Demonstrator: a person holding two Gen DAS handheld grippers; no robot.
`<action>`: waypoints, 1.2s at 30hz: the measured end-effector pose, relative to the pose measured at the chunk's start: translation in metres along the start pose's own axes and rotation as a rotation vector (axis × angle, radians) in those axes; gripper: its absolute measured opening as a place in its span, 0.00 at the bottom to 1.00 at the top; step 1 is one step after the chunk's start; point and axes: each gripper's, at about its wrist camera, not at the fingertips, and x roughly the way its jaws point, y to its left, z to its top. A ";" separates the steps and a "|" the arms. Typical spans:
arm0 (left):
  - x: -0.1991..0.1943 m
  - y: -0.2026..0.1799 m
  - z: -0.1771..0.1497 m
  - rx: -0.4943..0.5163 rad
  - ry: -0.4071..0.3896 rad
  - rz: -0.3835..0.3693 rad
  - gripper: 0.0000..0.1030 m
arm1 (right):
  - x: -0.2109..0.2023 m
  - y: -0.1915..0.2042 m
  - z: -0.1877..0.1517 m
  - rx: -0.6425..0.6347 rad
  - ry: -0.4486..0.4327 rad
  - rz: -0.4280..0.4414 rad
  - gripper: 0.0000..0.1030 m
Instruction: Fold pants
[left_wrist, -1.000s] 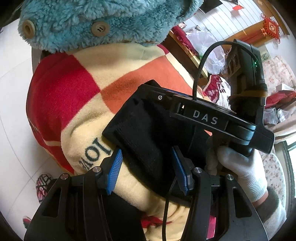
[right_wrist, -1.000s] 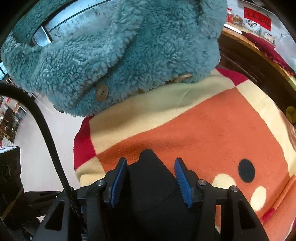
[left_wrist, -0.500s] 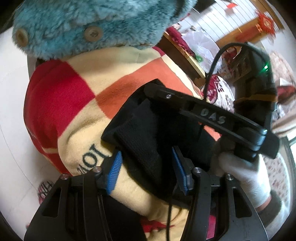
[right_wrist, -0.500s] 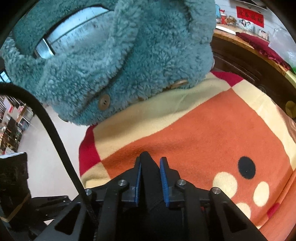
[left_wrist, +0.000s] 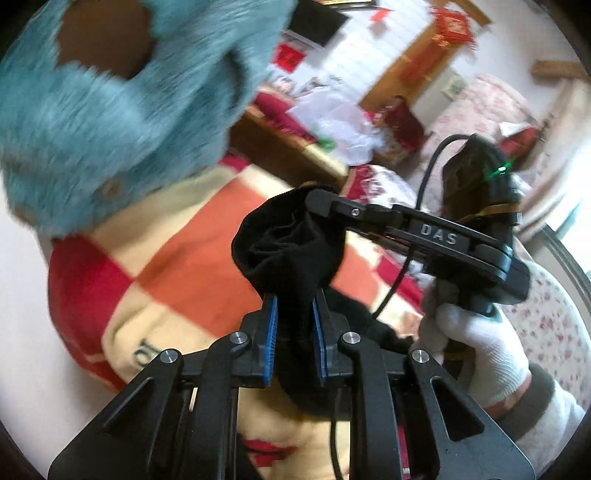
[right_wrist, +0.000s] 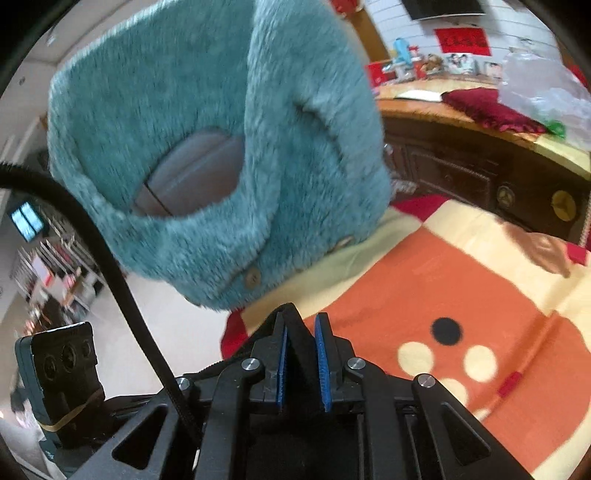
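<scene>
Here both tools (left_wrist: 294, 300) (right_wrist: 302, 325) clamp black pants (left_wrist: 291, 240); teal fleece (right_wrist: 221, 147) crowds checked blanket (right_wrist: 424, 280).

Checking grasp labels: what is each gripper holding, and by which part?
Both grip the black pants. The left gripper, jaws closing, pinches a bunched fold near the edge; the right gripper clamps a folded edge. Which part of the garment cannot be told.

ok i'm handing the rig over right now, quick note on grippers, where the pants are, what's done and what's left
Left gripper: jaws closing on a bunched edge of the black pants.
Right gripper: shut on another edge of the pants, in a white-gloved hand.
Pants hang between the two grippers above the checked blanket; a teal fleece jacket lies at its far end.
Done: both edges gripped.
Left: no fold shows yet; probably spread them flat, then fold.
</scene>
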 end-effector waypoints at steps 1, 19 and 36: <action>0.000 -0.007 0.001 0.020 -0.003 -0.011 0.15 | -0.011 0.000 -0.001 0.016 -0.018 0.006 0.13; 0.032 -0.136 -0.036 0.320 0.132 -0.202 0.14 | -0.165 -0.051 -0.078 0.223 -0.252 -0.025 0.07; 0.102 -0.245 -0.139 0.584 0.389 -0.276 0.14 | -0.268 -0.131 -0.214 0.519 -0.365 -0.156 0.07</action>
